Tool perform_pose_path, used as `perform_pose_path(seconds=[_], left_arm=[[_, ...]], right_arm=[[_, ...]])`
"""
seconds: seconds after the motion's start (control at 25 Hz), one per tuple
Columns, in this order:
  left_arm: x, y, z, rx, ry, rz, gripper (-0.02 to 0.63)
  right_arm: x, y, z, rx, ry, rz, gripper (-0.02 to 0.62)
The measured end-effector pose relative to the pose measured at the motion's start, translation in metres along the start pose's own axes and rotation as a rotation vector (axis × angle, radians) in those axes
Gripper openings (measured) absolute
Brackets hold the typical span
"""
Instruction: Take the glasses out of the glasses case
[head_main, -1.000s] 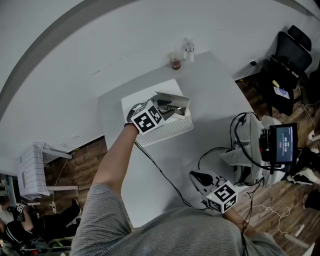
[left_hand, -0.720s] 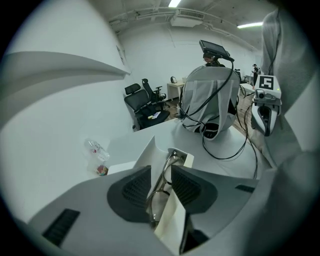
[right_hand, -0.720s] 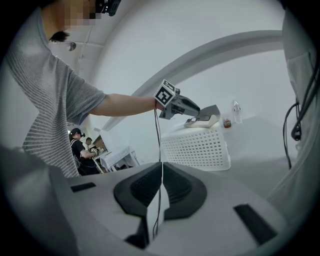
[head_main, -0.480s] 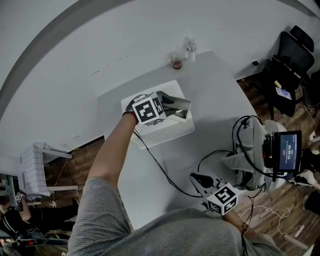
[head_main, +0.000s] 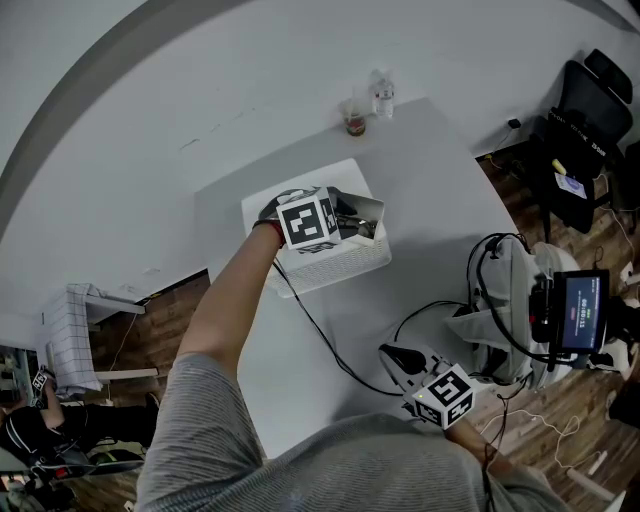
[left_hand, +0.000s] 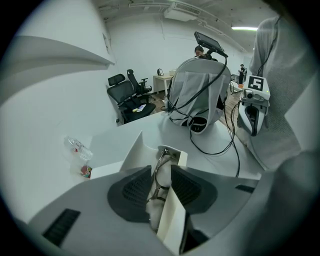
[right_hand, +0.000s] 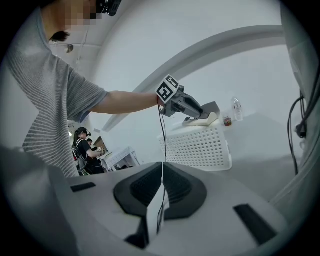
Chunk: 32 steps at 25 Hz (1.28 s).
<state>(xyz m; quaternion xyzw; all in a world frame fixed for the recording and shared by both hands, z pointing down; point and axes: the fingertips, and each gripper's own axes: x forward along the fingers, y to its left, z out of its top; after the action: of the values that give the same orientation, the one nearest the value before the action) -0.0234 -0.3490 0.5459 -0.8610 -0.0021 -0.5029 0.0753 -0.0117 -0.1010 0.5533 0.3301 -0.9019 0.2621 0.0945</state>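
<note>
An open glasses case (head_main: 365, 211) with a pale lining lies on top of a white perforated basket (head_main: 335, 266) on the white table (head_main: 420, 200). My left gripper (head_main: 348, 224) reaches into the case. In the left gripper view its jaws (left_hand: 160, 189) are shut on the thin metal-framed glasses (left_hand: 161, 160), which still lie inside the case (left_hand: 131, 153). The right gripper view shows the left gripper (right_hand: 195, 115) at the case (right_hand: 204, 119) on the basket (right_hand: 200, 147). My right gripper (head_main: 398, 360) is shut and holds nothing, low near the table's front edge.
A clear bottle (head_main: 382, 96) and a small cup (head_main: 354, 123) stand at the table's far edge. A black cable (head_main: 325, 345) runs from the basket toward me. A grey bag with cables (head_main: 500, 290) and a lit screen (head_main: 572, 311) sit to the right; an office chair (head_main: 585, 105) stands beyond.
My left gripper has moved slightly right and farther over the basket, into the open case. The right gripper has stayed where it was.
</note>
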Motion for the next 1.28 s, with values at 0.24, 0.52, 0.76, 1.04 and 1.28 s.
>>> perform_pose_path(seconds=[0.24,0.52,0.76,1.04,1.28], left_arm=[[0.007,0.001,-0.004,-0.003,0.060,-0.076,0.129],[0.009,0.000,-0.002,0.001,0.068,-0.101,0.124],[0.010,-0.003,-0.002,0.005,0.067,-0.097,0.106],[0.010,-0.002,-0.002,-0.021,0.068,-0.103,0.104],[0.010,-0.002,-0.002,-0.039,0.072,-0.110,0.101]], right_arm=[[0.002,-0.002,0.000,0.009,-0.001,0.006,0.014],[0.005,-0.007,0.027,-0.076,-0.089,-0.012,0.014],[0.018,-0.021,0.064,-0.180,-0.198,-0.091,0.014],[0.041,-0.031,0.090,-0.236,-0.273,-0.108,0.014],[0.059,-0.028,0.103,-0.263,-0.288,-0.091,0.014]])
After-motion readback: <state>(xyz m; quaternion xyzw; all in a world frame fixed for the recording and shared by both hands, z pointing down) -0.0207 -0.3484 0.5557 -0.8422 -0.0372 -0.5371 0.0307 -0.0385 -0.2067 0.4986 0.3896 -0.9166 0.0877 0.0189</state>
